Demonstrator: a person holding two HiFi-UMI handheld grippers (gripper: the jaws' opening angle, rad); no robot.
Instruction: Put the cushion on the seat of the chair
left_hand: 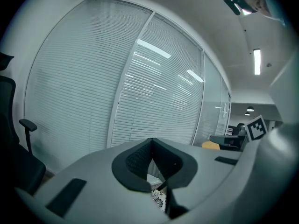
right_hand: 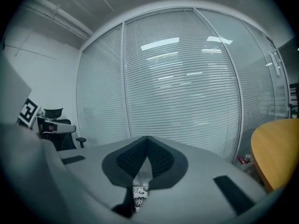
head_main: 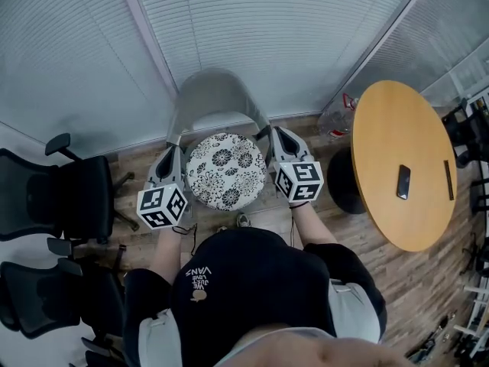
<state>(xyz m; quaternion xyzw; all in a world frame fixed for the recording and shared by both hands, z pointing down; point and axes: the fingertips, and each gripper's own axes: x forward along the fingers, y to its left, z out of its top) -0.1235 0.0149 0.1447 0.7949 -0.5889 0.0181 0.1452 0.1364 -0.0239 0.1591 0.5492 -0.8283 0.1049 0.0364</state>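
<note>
**A:** What is hidden or hard to make out?

**B:** The round floral cushion (head_main: 227,170) covers the seat of the grey chair (head_main: 218,90). Only the chair's curved back and 2 armrests show. I cannot tell whether the cushion touches the seat.

**A:** And the 2 grippers?

**B:** The left gripper (head_main: 171,155) is at the cushion's left rim and the right gripper (head_main: 277,138) at its right rim, so the cushion lies between them. In each gripper's own view the jaws are closed narrow with the tips meeting. A sliver of flowered fabric with a dark edge is caught in the gap just below. Each gripper's body hides how much fabric is pinched.

**A:** What room is there around them?

**B:** Ahead of both grippers, past the chair back, stands a glass wall with blinds (head_main: 267,37). A round wooden table (head_main: 397,144) stands off to the right of the right gripper. 2 black office chairs (head_main: 69,197) stand left of the left gripper, cut off by the frame.
</note>
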